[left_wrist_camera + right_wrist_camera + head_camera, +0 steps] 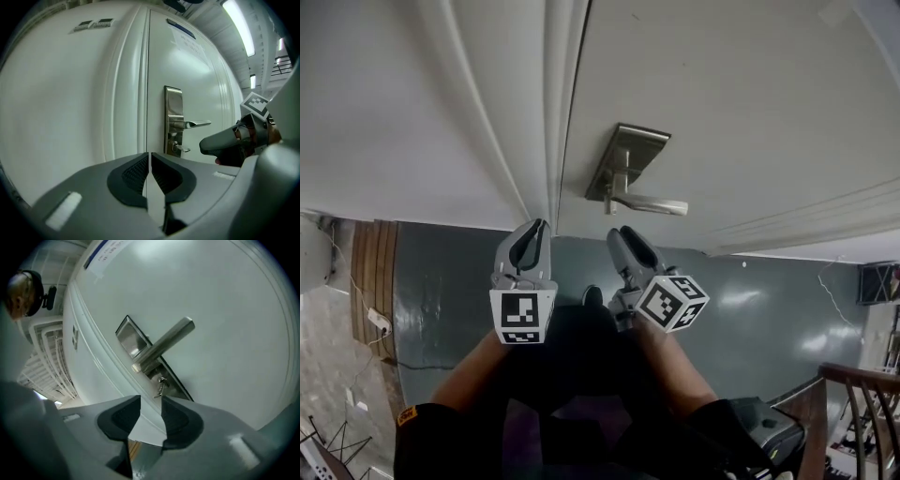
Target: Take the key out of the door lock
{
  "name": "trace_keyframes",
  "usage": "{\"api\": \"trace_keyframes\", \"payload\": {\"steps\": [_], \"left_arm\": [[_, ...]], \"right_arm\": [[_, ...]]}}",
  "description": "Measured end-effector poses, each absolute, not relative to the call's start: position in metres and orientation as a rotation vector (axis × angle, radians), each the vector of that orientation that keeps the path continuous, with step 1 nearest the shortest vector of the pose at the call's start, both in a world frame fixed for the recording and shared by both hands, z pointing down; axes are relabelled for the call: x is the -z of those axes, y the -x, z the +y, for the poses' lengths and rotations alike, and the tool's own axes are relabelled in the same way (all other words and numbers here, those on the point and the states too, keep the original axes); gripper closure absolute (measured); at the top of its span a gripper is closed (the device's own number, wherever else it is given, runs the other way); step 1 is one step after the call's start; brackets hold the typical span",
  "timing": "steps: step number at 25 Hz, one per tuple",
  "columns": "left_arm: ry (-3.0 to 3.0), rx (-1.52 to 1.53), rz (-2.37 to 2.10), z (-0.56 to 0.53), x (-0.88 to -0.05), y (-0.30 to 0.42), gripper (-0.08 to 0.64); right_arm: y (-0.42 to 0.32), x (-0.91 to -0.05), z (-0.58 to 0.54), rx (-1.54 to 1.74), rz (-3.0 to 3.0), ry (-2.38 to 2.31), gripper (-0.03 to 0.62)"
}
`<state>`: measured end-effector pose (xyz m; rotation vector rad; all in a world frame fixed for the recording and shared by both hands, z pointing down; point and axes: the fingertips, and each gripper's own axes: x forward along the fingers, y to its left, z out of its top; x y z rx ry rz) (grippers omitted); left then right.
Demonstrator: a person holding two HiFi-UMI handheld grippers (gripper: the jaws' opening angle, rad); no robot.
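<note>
The key (160, 387) sticks out of the metal plate (132, 337) just below the lever (164, 345), near the edge of the door (750, 112), and nothing is touching it. The right gripper (151, 404) is aimed at it from close by, with its jaws apart, nothing between the pads, and the key just beyond their tips. The left gripper (149, 161) is held beside the right one, clear of the door and facing the door edge left of the plate, with its jaws together and empty.
</note>
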<state>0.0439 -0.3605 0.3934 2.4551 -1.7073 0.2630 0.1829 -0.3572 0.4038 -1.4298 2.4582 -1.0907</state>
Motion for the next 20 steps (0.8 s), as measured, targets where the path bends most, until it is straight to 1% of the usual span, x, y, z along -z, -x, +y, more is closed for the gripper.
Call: {"api": "trace_keyframes", "payload": {"steps": [8,16,19,20], "left_arm": [[-2.359,-0.335,-1.816,-0.363,-0.405,-0.047,0.512],[-2.319,-0.365,-1.854,-0.36,-0.41,-0.053,0.512],[-2.312,-0.368,-1.853,-0.359,-0.411,-0.054,0.514],[-2.315,-0.365,-1.859,-0.359,-0.41,-0.053,0.514]], "right_arm": [[-0.181,-0.427,-0.385,1.435,2.269,1.066,0.472],[-0.171,-0.428,-0.402,1.564,2.169,0.835,0.48],[-0.168,-0.426,-0.406,1.583,2.14,0.8,0.508],[-0.167,-0.426,-0.408,1.585,2.132,0.789,0.53]]}}
